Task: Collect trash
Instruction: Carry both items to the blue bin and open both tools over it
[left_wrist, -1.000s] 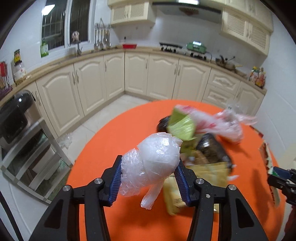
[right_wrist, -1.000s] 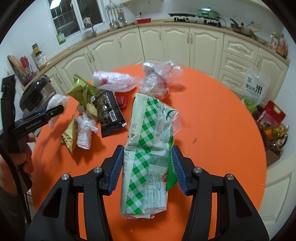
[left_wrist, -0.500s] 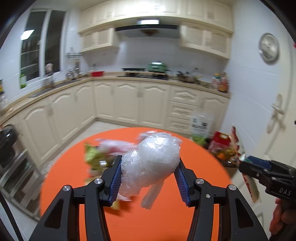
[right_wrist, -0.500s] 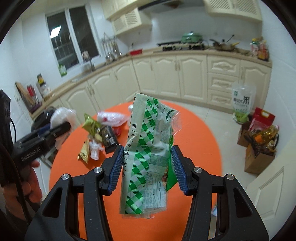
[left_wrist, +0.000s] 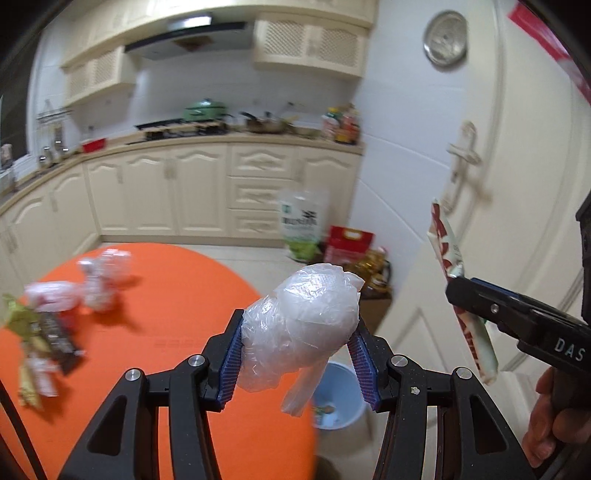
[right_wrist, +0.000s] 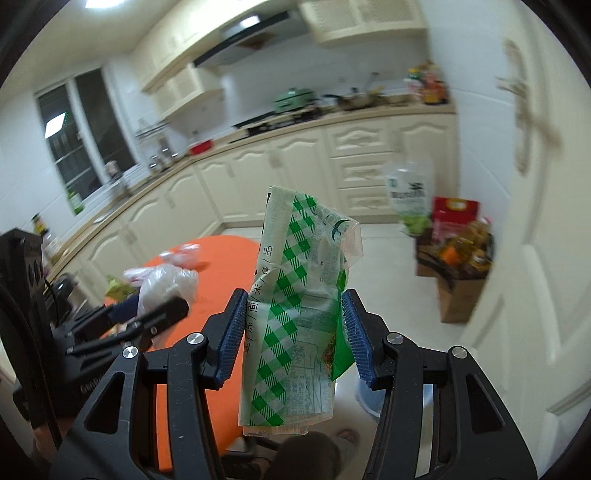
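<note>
My left gripper (left_wrist: 298, 332) is shut on a crumpled clear plastic bag (left_wrist: 303, 314), held over the near right edge of the round orange table (left_wrist: 166, 314). My right gripper (right_wrist: 291, 321) is shut on a flattened green-checked food wrapper (right_wrist: 295, 295) that stands up between its pads. A light blue trash bin (left_wrist: 338, 395) sits on the floor just past the table's edge, below the bag; its rim (right_wrist: 369, 400) peeks out behind the right finger. Each gripper shows in the other's view: the right gripper (left_wrist: 460, 291) with its wrapper (left_wrist: 445, 247), the left gripper (right_wrist: 173, 310) with its bag (right_wrist: 166, 284).
Several wrappers (left_wrist: 40, 332) and a clear plastic wad (left_wrist: 103, 280) lie on the table's far left. A rice bag (left_wrist: 303, 221), a red box (left_wrist: 349, 243) and cartons stand on the floor by the cream door (left_wrist: 480, 221). Cabinets line the back wall.
Both grippers have swung right, away from the trash pile and toward the door, each keeping its load. The blue bin has come into sight below them.
</note>
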